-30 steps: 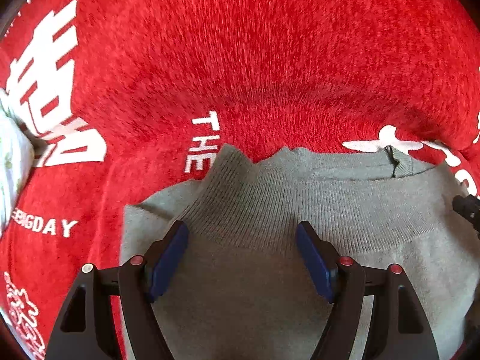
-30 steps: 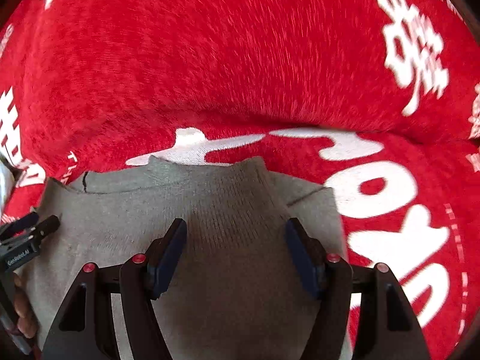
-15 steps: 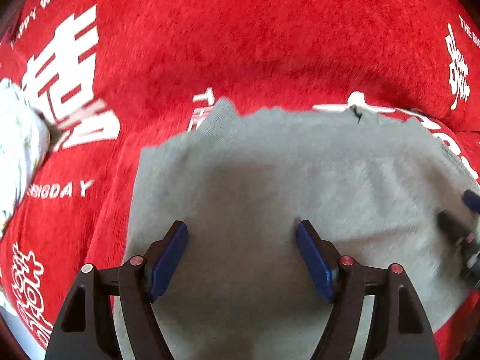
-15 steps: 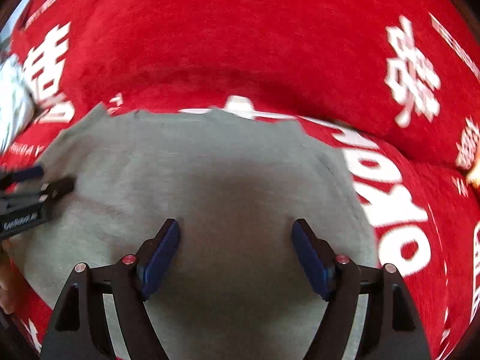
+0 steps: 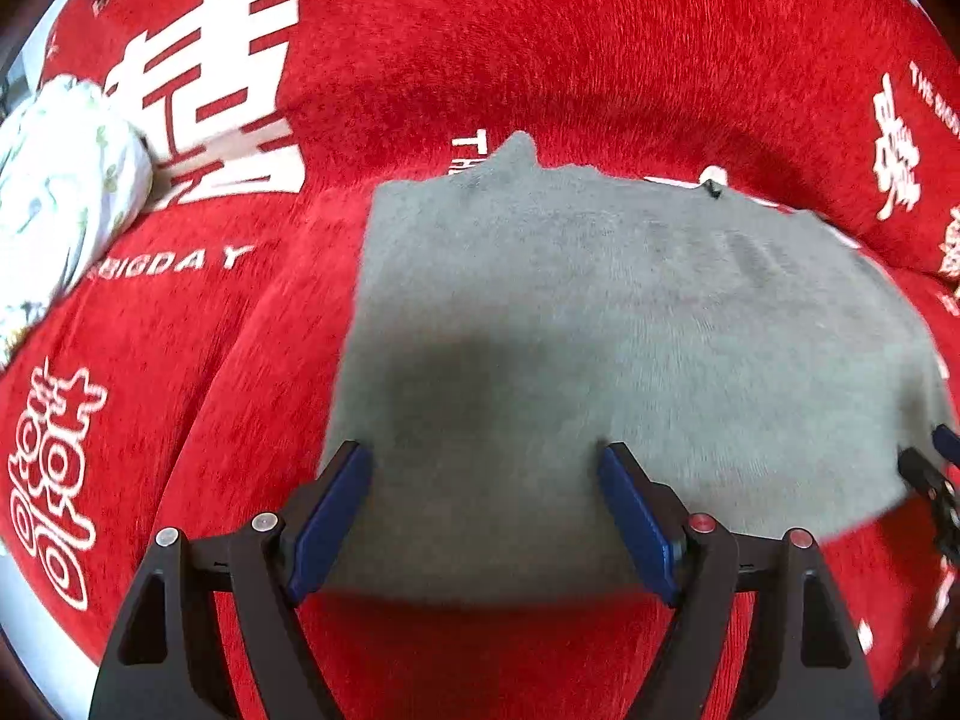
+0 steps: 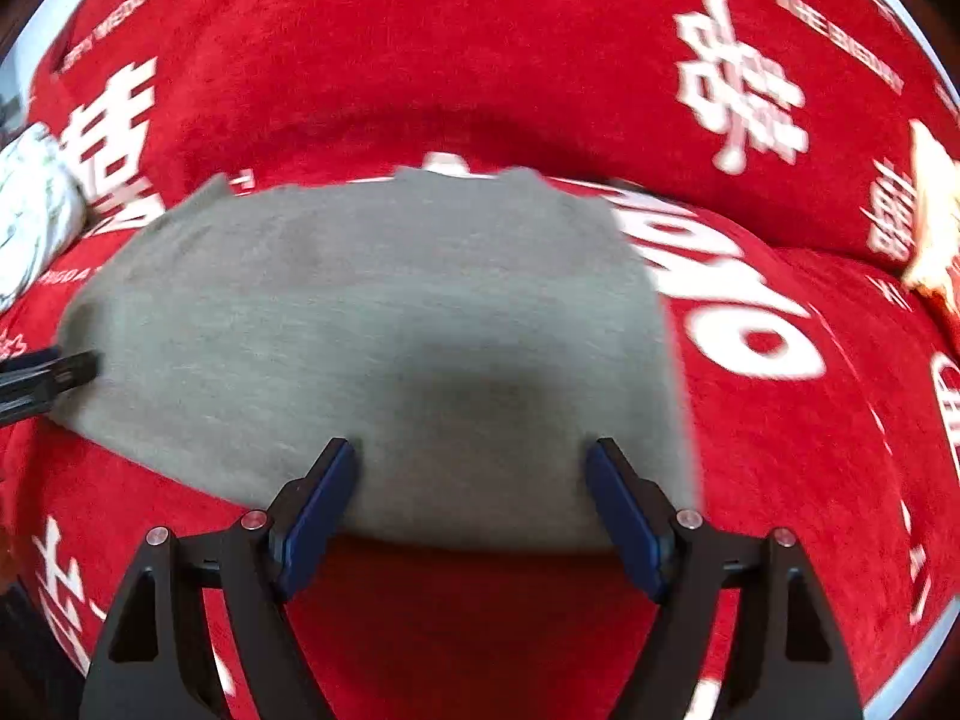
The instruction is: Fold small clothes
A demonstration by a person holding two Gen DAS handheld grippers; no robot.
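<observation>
A grey knit garment (image 5: 600, 312) lies folded flat on the red cloth, its ribbed collar end at the far side. My left gripper (image 5: 483, 456) hangs open above the garment's near left edge, nothing between its blue pads (image 5: 327, 516). My right gripper (image 6: 471, 450) stands open over the same garment (image 6: 372, 312) at its near right edge, also holding nothing. Each view catches the other gripper's tip at its side: the right one (image 5: 927, 468) and the left one (image 6: 54, 369), both at the garment's edges.
The red plush cover (image 5: 540, 48) with white lettering spans the whole surface. A white floral cloth bundle (image 5: 54, 198) lies at the far left, also seen in the right wrist view (image 6: 30, 210). A pale cream object (image 6: 933, 228) sits at the far right.
Both grippers have pulled back from the collar end to the garment's near edge. More of the grey garment shows now. The right jaws stand a little wider.
</observation>
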